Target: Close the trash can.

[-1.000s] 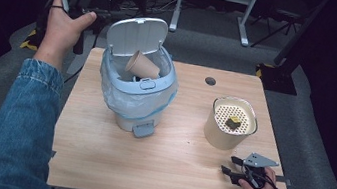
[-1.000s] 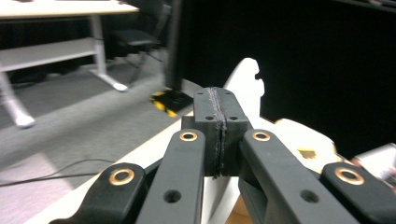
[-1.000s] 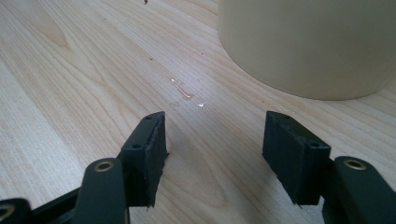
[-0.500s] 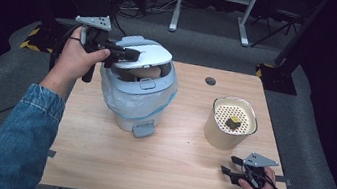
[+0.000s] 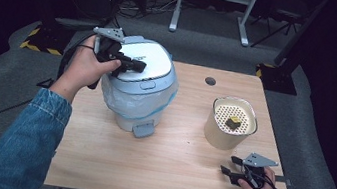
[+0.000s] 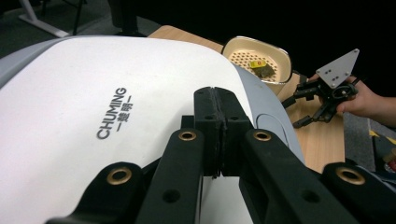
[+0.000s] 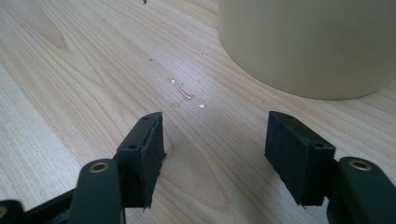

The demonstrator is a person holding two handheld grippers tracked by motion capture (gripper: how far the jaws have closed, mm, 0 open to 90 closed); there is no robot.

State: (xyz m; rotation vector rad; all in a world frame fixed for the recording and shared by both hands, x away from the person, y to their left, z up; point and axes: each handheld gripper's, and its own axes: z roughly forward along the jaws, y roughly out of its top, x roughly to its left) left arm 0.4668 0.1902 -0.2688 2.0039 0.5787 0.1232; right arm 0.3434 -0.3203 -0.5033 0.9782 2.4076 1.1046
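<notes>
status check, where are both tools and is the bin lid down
Left tool shut, empty, resting on the bin lid. Lid down on the bin. Right tool open, empty, low over the table near the beige container. Nothing in the way.

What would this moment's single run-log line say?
left gripper: shut, on bin lid | lid: down | right gripper: open, by table edge
</notes>
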